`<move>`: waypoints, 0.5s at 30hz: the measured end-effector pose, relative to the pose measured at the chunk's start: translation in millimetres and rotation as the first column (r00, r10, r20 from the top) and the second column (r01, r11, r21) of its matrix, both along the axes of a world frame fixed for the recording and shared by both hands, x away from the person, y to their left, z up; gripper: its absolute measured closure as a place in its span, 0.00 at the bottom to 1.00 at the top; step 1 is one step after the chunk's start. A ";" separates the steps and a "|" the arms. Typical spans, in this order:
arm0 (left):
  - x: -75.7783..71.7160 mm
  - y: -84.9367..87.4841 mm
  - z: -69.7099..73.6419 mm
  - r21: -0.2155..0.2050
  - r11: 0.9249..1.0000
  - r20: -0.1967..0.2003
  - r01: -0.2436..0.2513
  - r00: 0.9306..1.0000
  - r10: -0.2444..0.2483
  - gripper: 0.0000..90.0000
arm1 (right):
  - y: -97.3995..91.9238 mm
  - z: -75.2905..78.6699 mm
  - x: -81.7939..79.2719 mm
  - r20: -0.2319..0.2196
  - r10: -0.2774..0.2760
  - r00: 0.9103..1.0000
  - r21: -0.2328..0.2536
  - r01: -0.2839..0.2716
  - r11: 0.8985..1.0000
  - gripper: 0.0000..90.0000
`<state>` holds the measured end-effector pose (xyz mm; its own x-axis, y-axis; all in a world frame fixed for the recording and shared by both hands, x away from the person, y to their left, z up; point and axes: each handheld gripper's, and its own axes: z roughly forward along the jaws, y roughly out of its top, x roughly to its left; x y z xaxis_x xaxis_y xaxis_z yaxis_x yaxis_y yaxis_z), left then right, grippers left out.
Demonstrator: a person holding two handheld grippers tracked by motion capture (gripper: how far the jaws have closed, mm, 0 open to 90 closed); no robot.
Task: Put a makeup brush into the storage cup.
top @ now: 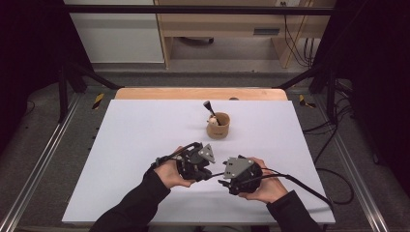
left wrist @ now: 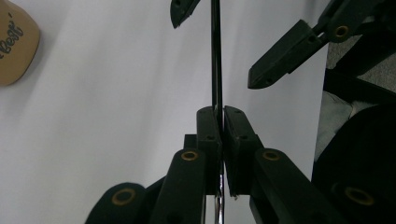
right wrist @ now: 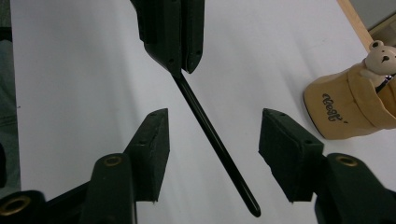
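White counter [top: 145,145] under a black frame, floor and cupboards behind: at lower centre of the high view your two hands meet, each with a claw. Your left claw [left wrist: 220,122] is clamped tight on a thin black rod [left wrist: 216,56], pads pressed flat against it at lower centre of the left gripper view. Your right claw [right wrist: 212,140] stands part open around the free end of that rod [right wrist: 215,144]; its pads sit apart from the shaft on either side, touching nothing, and the rod crosses the gap at a slant. A tan cup [top: 218,125] with a small bear figure [right wrist: 379,55] and a dark tool sits beyond your hands, near the middle of the high view, well apart from the rod.

Risk, as it looks from here: because the rod lies slantwise between your right pads, closing now may catch it on a pad edge and lever it out of the left grip. A round, slick shaft could also roll or slide. Letting go with the left too soon would drop it on the counter.
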<state>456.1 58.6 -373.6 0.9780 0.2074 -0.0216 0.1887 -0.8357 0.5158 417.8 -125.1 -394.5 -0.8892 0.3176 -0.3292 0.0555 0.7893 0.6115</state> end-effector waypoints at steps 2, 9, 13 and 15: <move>-0.7 -0.9 0.4 -0.005 1.000 0.001 0.003 1.000 -0.003 0.95 | 0.5 -0.2 0.0 0.005 0.018 1.000 -0.013 -0.018 1.000 0.53; -2.0 -2.3 1.2 -0.002 1.000 0.001 0.013 1.000 -0.013 0.95 | 1.6 -1.7 -0.1 -0.004 0.044 0.999 -0.031 -0.044 0.999 0.63; -3.2 -3.1 1.5 -0.006 1.000 -0.006 0.015 1.000 -0.015 0.95 | 2.5 -2.9 0.0 -0.006 0.048 0.999 -0.035 -0.049 0.998 0.68; -3.6 -3.3 1.9 -0.006 1.000 -0.002 0.017 1.000 -0.017 0.95 | 2.8 -3.6 0.2 -0.008 0.053 0.999 -0.041 -0.053 0.998 0.70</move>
<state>452.5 55.3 -371.7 0.9813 0.1907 -0.0247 0.1755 -0.8356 0.5206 418.0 -122.3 -398.1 -0.9069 0.2562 -0.3344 0.0172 0.8157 0.5782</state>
